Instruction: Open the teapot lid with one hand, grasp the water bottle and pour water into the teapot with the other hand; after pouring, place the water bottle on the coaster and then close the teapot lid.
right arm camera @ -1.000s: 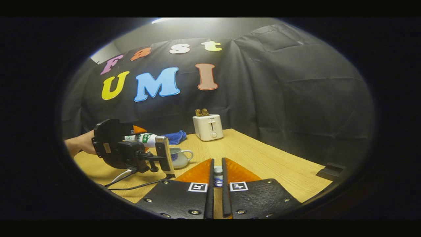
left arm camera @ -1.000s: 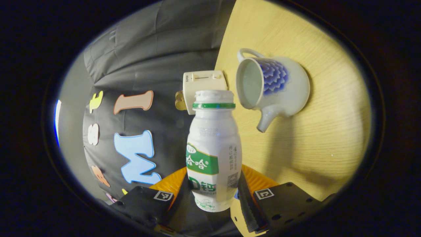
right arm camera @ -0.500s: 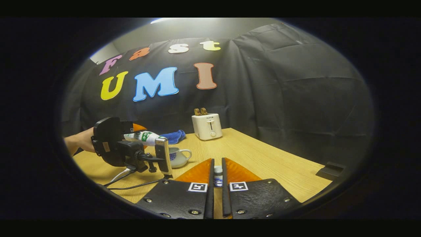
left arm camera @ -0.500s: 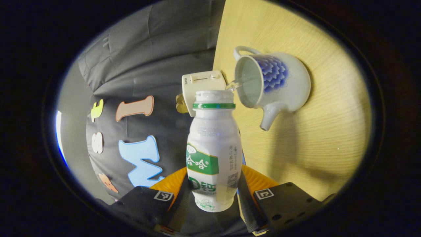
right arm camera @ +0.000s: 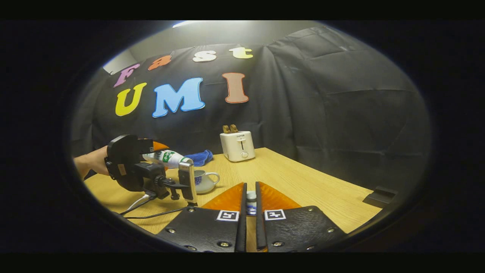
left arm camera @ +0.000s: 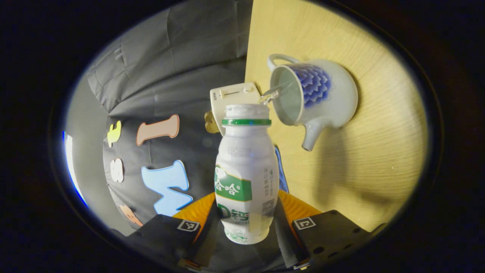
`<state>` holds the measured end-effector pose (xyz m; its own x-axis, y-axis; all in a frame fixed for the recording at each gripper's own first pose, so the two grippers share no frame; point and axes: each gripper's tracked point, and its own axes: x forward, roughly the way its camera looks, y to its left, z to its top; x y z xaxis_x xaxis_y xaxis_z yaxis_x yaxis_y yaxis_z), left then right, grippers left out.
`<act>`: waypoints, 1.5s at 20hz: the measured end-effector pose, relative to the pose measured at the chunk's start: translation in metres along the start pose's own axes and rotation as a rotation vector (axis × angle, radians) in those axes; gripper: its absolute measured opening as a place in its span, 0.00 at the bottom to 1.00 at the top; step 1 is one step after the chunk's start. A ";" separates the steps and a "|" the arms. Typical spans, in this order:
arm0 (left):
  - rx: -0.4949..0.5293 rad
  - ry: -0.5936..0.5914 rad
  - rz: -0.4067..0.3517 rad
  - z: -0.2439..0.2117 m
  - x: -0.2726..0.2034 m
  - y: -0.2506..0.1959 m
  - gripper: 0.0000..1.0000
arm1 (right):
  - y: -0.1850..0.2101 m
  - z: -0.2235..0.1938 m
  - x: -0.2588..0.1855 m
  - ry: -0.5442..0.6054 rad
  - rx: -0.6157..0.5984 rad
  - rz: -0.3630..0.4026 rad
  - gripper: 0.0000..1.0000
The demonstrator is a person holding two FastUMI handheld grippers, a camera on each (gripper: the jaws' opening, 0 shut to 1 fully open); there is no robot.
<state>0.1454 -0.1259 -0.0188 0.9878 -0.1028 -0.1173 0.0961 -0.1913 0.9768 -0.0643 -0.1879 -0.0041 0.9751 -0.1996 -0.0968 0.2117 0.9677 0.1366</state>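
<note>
Two grips: our left gripper (left arm camera: 248,223) clamps the pouring water bottle (left arm camera: 246,174), whose thin stream could overshoot the teapot (left arm camera: 312,100) rim at upper right; the right gripper (right arm camera: 249,197) pinches the lid (right arm camera: 251,197).

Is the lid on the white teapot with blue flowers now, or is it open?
Open: the white, blue-flowered ceramic teapot shows a bare round mouth, with water streaming in from the tilted white plastic bottle.

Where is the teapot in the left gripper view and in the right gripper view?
Left gripper view: the teapot is at upper right, its open mouth beside the tilted water bottle, which the left gripper holds.
Right gripper view: the teapot is small, at lower left on the table, partly behind the left gripper.
Shared landmark: the white toaster at the table's far edge.
</note>
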 end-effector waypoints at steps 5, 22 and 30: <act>0.028 0.002 0.008 -0.002 0.002 0.000 0.75 | 0.001 0.002 0.000 -0.005 -0.001 0.002 0.10; 0.113 0.003 0.036 0.002 -0.001 0.006 0.82 | -0.003 0.004 -0.001 -0.012 0.004 -0.003 0.10; 0.154 -0.011 0.060 0.008 -0.005 0.008 0.75 | -0.003 0.000 -0.004 -0.005 0.002 0.005 0.10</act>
<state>0.1402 -0.1351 -0.0121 0.9897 -0.1290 -0.0621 0.0160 -0.3316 0.9433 -0.0686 -0.1905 -0.0039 0.9764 -0.1960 -0.0909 0.2073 0.9684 0.1386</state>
